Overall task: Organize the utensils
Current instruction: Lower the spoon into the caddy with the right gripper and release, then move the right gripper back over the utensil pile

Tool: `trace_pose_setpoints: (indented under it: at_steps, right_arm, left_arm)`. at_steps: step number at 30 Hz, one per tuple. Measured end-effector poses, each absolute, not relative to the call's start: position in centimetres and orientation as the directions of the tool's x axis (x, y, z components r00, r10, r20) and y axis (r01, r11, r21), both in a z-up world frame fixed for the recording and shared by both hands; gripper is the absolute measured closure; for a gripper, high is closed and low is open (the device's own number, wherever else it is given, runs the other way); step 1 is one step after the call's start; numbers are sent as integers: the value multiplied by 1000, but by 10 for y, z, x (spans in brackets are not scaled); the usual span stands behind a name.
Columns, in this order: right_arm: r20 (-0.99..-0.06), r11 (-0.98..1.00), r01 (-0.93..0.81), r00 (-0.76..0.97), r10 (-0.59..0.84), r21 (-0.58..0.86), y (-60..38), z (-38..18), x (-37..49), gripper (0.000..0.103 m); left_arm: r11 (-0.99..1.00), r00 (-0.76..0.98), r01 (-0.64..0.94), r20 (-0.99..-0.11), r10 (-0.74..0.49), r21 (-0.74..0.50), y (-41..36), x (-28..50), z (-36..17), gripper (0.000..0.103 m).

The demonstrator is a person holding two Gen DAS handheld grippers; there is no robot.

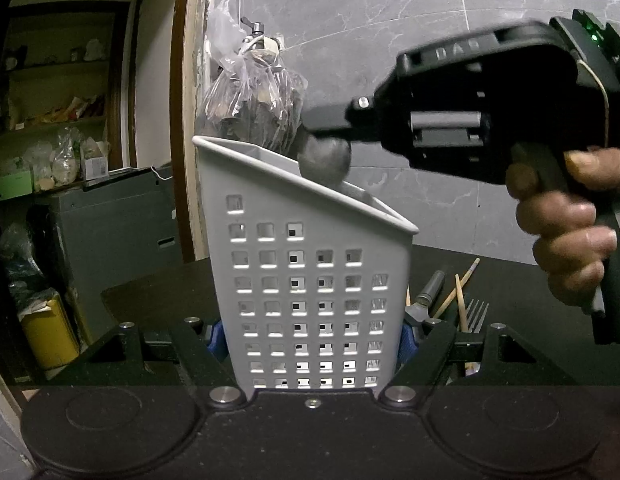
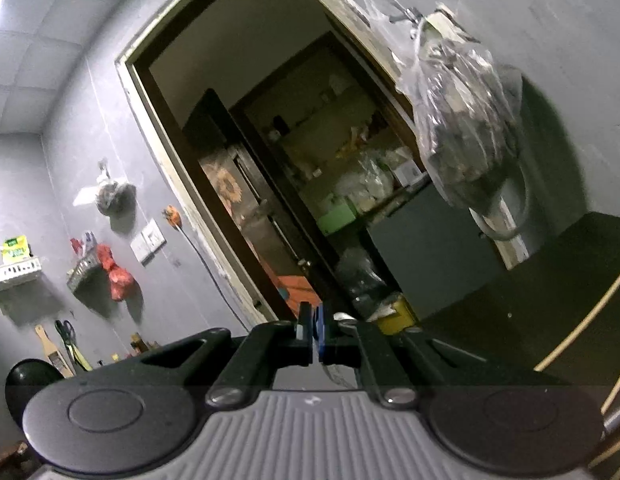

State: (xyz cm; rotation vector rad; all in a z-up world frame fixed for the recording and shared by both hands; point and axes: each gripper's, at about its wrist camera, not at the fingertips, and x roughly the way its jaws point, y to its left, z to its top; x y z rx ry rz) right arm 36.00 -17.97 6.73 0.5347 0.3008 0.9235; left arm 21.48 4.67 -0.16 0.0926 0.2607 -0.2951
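Note:
A white perforated utensil holder (image 1: 310, 280) stands upright on the dark table, and my left gripper (image 1: 311, 340) is shut on it, its blue pads (image 1: 216, 340) pressing both sides near the base. In the left wrist view a hand carries my right gripper (image 1: 310, 120) in from the upper right. It is shut on a grey spoon (image 1: 325, 160), whose rounded, blurred end hangs just over the holder's slanted rim. The right wrist view shows my right gripper (image 2: 314, 336) with its pads together and only a thin silvery sliver between them. The inside of the holder is hidden.
Behind the holder on the table (image 1: 509, 280) lie wooden chopsticks (image 1: 457, 292), a fork (image 1: 475, 312) and a grey-handled utensil (image 1: 429, 288). A plastic bag (image 1: 254, 92) hangs on the grey tiled wall. A doorway to a cluttered storeroom opens at the left.

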Motion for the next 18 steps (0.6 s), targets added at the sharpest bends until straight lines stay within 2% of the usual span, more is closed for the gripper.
trace_pose_setpoints:
  at_steps: [5, 9, 12, 14, 16, 18]
  right_arm:
    - [-76, 532, -672, 582, 810, 515, -179, 64, 350, 100]
    - [-110, 560, -680, 585, 803, 473, -181, 64, 341, 92]
    - [-113, 567, -692, 584, 803, 447, -184, 65, 332, 61]
    - [-109, 574, -698, 591, 799, 428, -188, 66, 325, 55]
    - [-108, 586, -699, 601, 792, 410, -194, 68, 318, 40]
    - [-101, 608, -690, 625, 774, 392, -203, 70, 310, 30]
  left_arm:
    - [953, 924, 298, -267, -275, 51, 47, 215, -2, 27]
    - [953, 924, 298, -266, -274, 53, 46, 214, -2, 27]
    - [953, 923, 299, -267, -276, 51, 47, 214, -2, 27]
    - [953, 923, 299, -268, -275, 52, 46, 214, -2, 27]
    - [953, 923, 300, -267, -276, 52, 46, 214, -2, 27]
    - [953, 923, 300, -267, -276, 53, 46, 214, -2, 27]
